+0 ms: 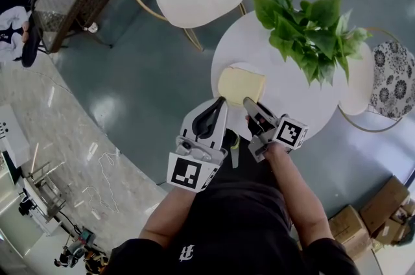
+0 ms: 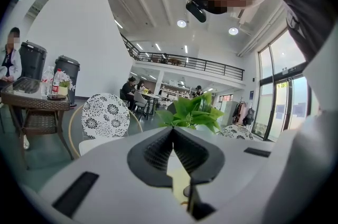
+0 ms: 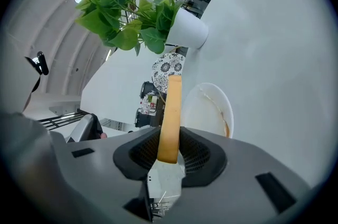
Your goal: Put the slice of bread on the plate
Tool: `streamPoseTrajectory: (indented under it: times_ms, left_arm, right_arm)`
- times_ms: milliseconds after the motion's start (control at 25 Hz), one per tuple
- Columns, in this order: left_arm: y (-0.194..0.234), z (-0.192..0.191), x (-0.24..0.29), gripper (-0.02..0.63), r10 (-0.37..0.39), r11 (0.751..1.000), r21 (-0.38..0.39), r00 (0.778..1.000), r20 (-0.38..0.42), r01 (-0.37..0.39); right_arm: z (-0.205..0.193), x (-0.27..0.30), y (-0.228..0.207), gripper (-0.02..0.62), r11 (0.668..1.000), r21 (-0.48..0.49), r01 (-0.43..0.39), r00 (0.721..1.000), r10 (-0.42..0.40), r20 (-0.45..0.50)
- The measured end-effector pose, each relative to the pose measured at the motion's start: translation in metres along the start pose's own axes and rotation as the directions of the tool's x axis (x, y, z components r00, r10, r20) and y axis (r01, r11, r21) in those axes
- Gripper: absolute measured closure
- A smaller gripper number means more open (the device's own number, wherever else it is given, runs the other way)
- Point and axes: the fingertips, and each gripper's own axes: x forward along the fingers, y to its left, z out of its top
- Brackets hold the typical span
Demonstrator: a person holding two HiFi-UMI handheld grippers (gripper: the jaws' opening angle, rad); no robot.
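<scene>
The jaws of the right gripper (image 1: 249, 102) pinch one edge of the slice of bread (image 1: 241, 85) over the plate (image 1: 236, 67), the left gripper (image 1: 222, 102) near the plate is closed on nothing, and letting go too early could flop the bread over the plate's rim.

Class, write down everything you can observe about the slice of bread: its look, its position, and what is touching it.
The slice of bread has a pale yellow face and a darker golden crust edge. It is roughly square and looks soft. The right claw pinches one edge and holds it roughly flat, just above the white plate on the round white table. The right gripper view seems to show a gap between bread and plate. Nothing else touches it.
</scene>
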Motion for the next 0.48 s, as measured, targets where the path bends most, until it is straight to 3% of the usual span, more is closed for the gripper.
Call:
streamPoseTrajectory:
  times_ms: [160,320,480]
  left_arm:
    - [0.000,-0.001,0.001,0.598,0.001,1.000,-0.020,1.000,-0.018,-0.001]
    - [0.001,0.000,0.001,0.598,-0.002,1.000,-0.023,1.000,-0.019,0.001]
    - [0.000,0.000,0.001,0.598,-0.004,0.999,-0.040,1.000,-0.023,0.003]
  right_arm:
    - [-0.004,-0.003,-0.017,0.497,0.994,-0.014,0.105,0.994,-0.105,-0.020]
    - [-0.006,-0.006,-0.024,0.493,0.976,-0.088,0.200,0.978,-0.204,-0.036]
    - [-0.006,-0.006,-0.030,0.441,0.948,-0.148,0.282,0.956,-0.290,-0.040]
